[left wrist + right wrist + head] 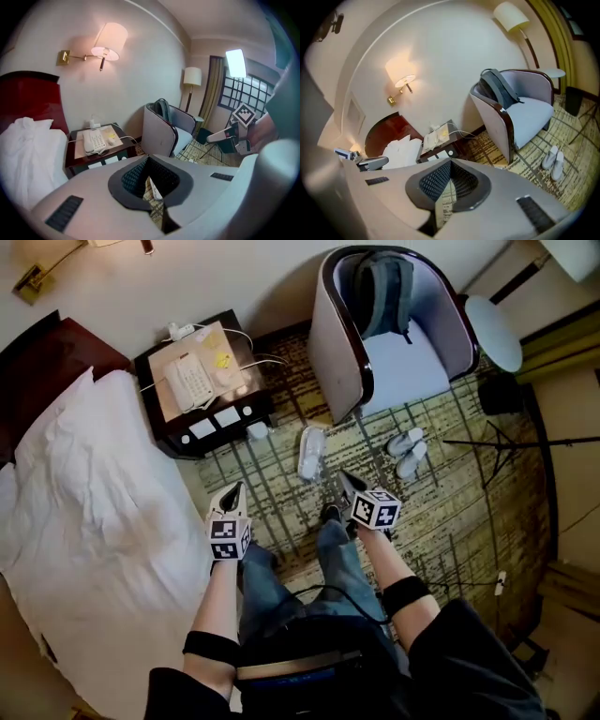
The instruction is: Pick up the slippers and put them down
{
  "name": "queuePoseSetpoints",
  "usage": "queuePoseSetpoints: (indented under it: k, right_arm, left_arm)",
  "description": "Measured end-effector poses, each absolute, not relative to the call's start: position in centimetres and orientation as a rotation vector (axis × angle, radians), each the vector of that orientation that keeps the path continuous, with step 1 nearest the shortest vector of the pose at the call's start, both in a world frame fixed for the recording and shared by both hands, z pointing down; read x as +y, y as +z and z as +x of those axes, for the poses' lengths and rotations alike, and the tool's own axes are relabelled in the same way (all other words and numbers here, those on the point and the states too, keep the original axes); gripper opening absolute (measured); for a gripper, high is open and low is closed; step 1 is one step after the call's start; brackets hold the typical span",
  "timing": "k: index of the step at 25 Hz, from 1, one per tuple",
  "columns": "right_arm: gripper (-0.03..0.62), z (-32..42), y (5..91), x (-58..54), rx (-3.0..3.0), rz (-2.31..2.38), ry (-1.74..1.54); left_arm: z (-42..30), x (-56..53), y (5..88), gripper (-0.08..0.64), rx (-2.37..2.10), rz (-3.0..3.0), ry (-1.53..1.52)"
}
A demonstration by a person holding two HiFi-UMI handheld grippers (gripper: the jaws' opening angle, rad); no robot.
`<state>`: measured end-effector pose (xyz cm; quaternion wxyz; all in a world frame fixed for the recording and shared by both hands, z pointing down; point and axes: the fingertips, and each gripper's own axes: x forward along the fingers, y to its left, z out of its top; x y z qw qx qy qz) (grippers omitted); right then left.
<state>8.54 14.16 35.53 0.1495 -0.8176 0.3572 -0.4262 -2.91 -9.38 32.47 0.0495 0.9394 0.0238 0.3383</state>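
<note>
A pair of white slippers (pixel 408 452) lies side by side on the patterned carpet in front of the armchair; the right gripper view shows the pair (pixel 553 161) at its right. Another white pair (pixel 311 453) lies between the nightstand and the chair. In the head view my left gripper (pixel 235 489) is up in the air in front of my body, jaws shut and empty. My right gripper (pixel 344 479) is raised beside it, also shut with nothing in it. Both point forward and down, well above the slippers. The jaws meet in each gripper's own view (pixel 149 161) (pixel 450 162).
A grey armchair (pixel 403 362) with a backpack (pixel 382 292) stands at the back. A dark nightstand (pixel 202 390) carries a phone (pixel 189 381) and cables. The white bed (pixel 84 512) fills the left. A tripod stand (pixel 511 442) and a round side table (pixel 494 332) are at right.
</note>
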Motion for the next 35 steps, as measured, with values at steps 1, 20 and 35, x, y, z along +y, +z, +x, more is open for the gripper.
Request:
queuePoseSetpoints:
  k: [1,20,35]
  right_arm:
    - [0.003,8.4,33.6,13.7,1.082,-2.365,-1.212]
    - [0.002,5.7,24.1,11.9,1.336,-2.368,-1.116]
    - [0.001,5.7,24.4,9.8,1.396,-2.300,-1.125]
  left_arm:
    - [-3.4,-9.2,31.0,0.005,0.082,2.871,1.017]
    - [-6.8,-10.1,23.0,0.005,0.028,2.899,0.879]
    - [-7.8,-10.5,23.4,0.006,-0.026,2.901,0.890]
